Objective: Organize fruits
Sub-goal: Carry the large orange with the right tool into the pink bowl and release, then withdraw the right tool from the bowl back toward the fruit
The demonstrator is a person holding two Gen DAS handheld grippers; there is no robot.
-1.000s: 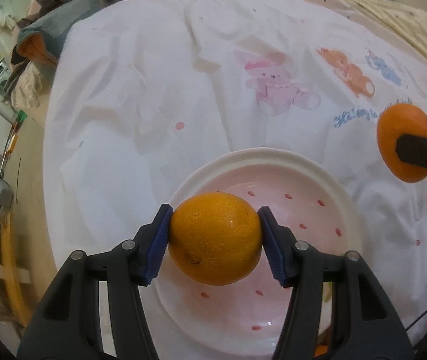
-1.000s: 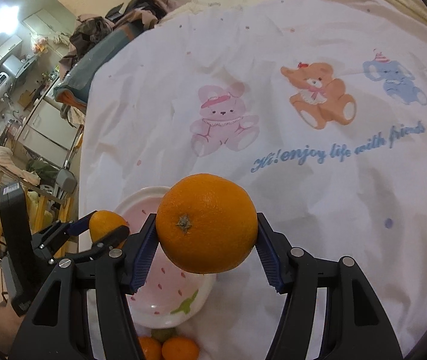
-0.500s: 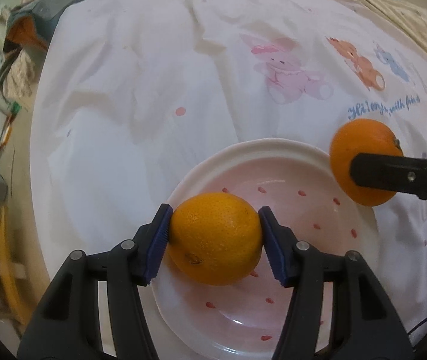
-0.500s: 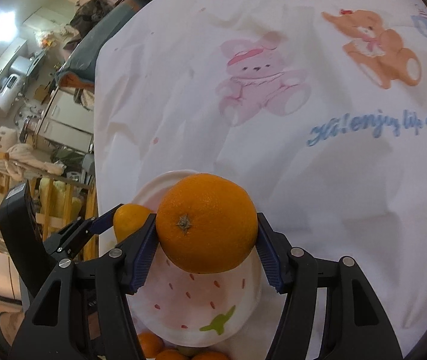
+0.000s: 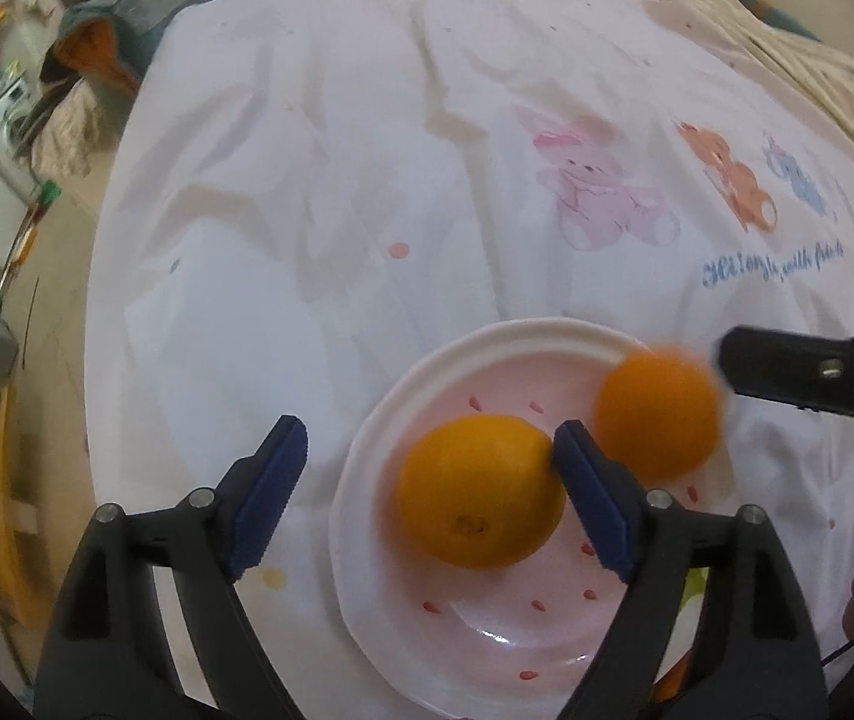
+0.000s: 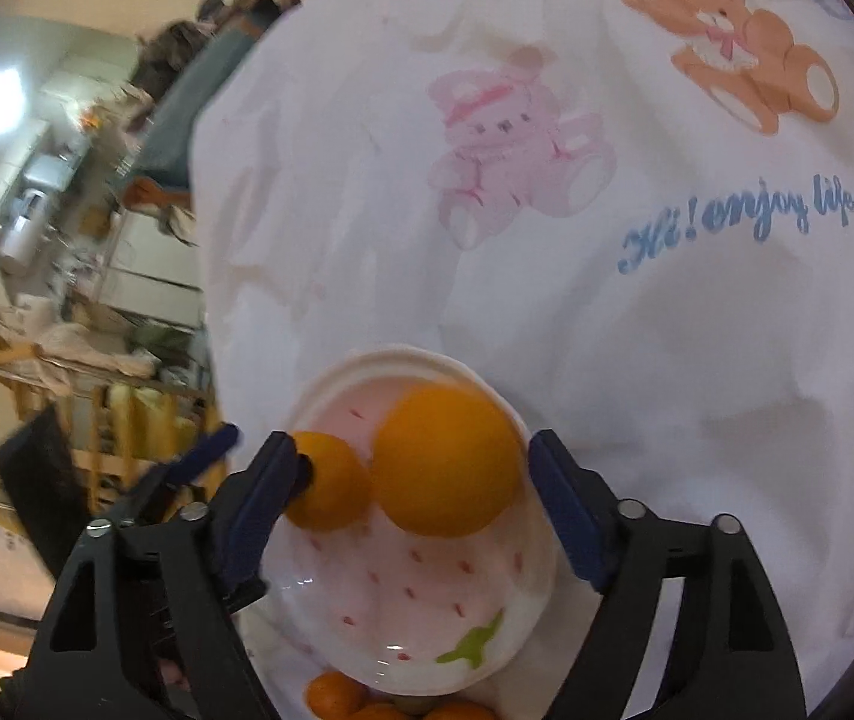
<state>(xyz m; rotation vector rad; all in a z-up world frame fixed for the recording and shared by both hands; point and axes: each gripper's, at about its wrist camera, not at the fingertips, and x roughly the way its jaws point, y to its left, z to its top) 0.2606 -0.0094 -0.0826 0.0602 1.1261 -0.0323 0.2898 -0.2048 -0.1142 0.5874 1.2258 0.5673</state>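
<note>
Oranges both over the white strawberry-print plate with pink centre [image 5: 427,396], which sits on a white cartoon-bear printed cloth [image 5: 367,180]. Left gripper [image 5: 427,480], black frame with blue pads, jaws opening, spread wide; left pad clear of the round orange fruit [image 5: 478,489], right pad looks at its edge, can't tell if touching. Second, blurred orange fruit [image 5: 658,414] over the plate's right rim, just beside the right gripper's black finger. In the right wrist view the right gripper [image 6: 409,510] has its jaws opening and spread, both pads clear of the second orange, which is blurred over the plate's far part. More small orange fruits [image 6: 337,693] lie just off the plate's near edge.
</note>
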